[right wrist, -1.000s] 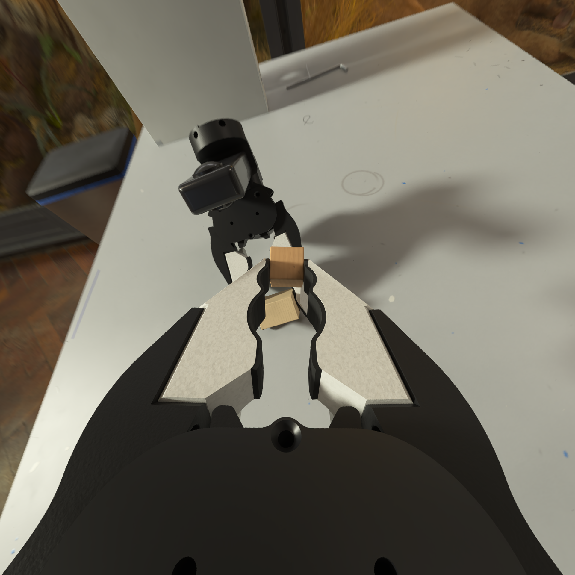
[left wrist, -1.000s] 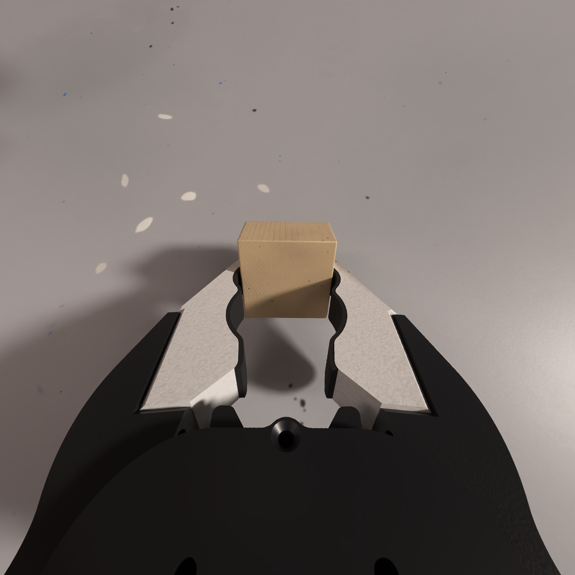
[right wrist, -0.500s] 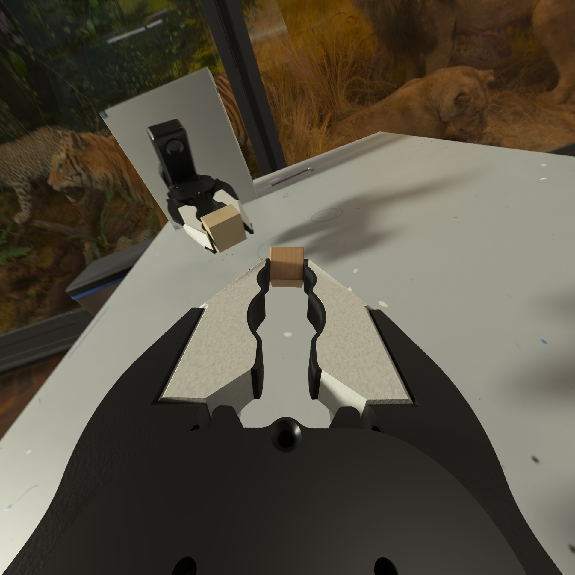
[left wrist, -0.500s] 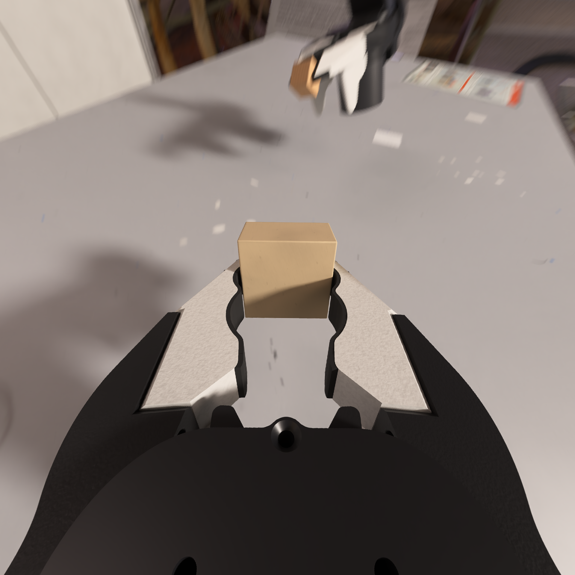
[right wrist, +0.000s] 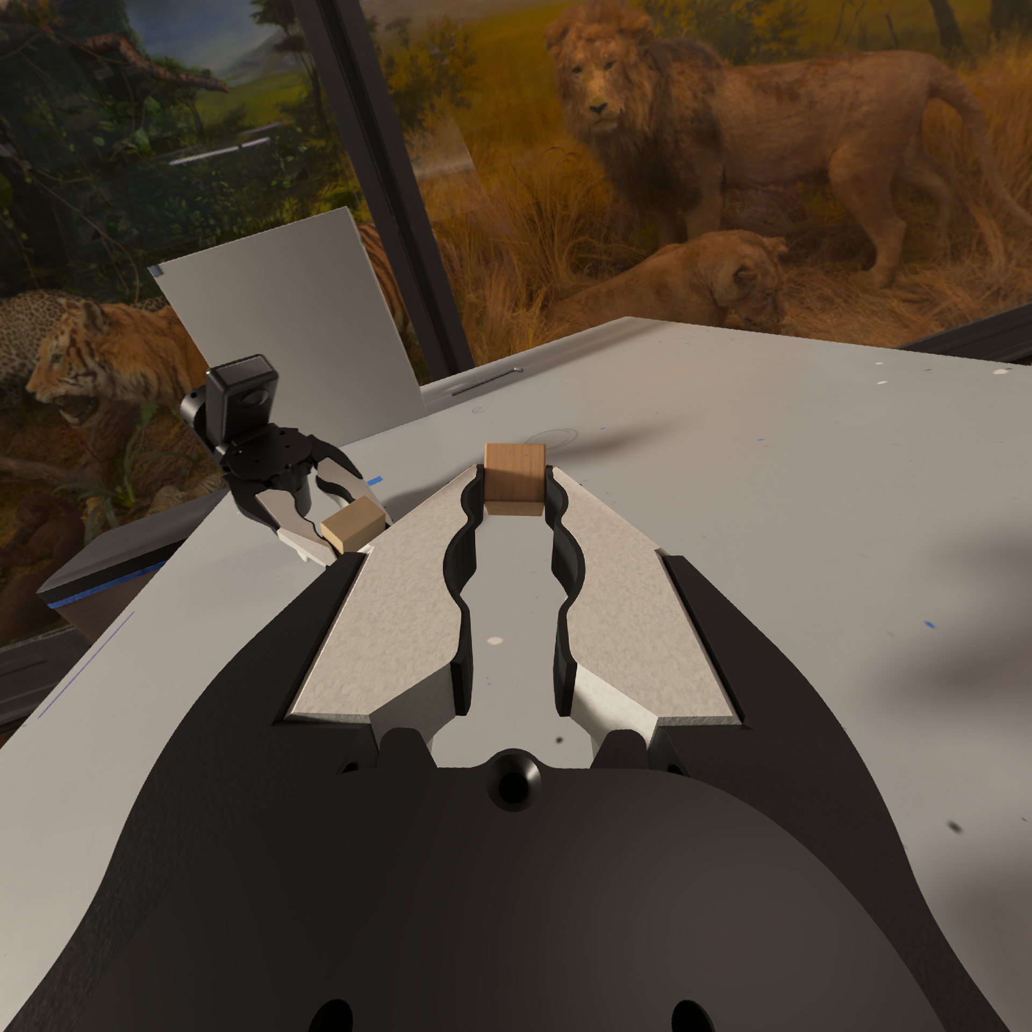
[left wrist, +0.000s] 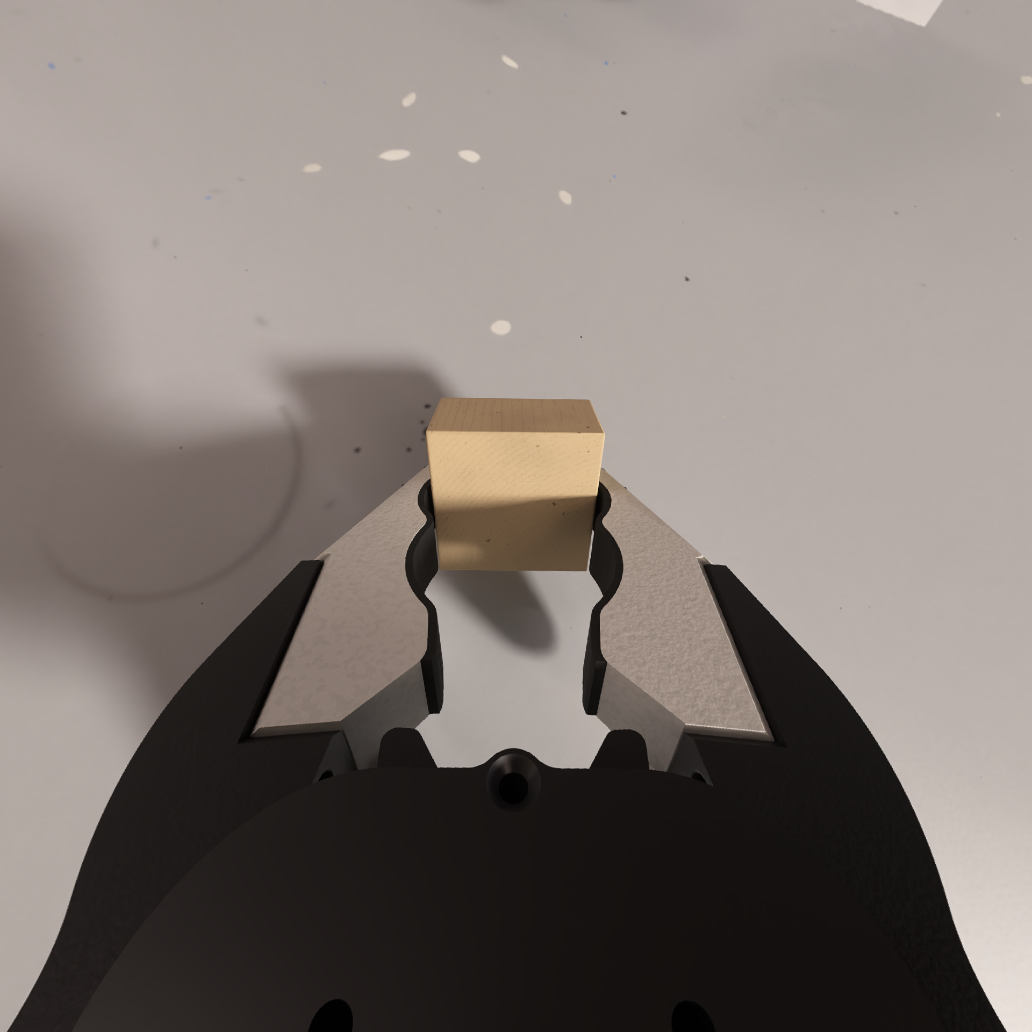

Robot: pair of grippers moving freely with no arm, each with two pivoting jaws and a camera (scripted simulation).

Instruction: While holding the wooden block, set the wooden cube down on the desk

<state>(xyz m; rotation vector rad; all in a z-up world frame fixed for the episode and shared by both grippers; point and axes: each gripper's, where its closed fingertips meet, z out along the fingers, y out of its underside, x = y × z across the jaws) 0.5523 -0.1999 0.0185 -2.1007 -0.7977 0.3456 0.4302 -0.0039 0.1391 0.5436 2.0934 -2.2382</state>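
Note:
My left gripper (left wrist: 514,491) is shut on a pale wooden block (left wrist: 514,474) and points down at the grey desk (left wrist: 782,335), with the block's shadow close beneath it. In the right wrist view the left gripper (right wrist: 340,530) holds the block (right wrist: 353,523) low over the desk near its left edge; I cannot tell whether it touches. My right gripper (right wrist: 514,486) is shut on a small brownish wooden cube (right wrist: 514,474) and holds it above the desk (right wrist: 782,502).
A white panel (right wrist: 290,335) stands upright at the desk's back left. A thin metal rod (right wrist: 486,380) lies near it. A dark low box (right wrist: 106,564) sits off the left edge. A faint ring mark (left wrist: 167,502) is on the desk.
The left gripper has tilted down and dropped low over the desk near its left edge, still holding the block. The right gripper's view has lifted slightly; it still holds the cube.

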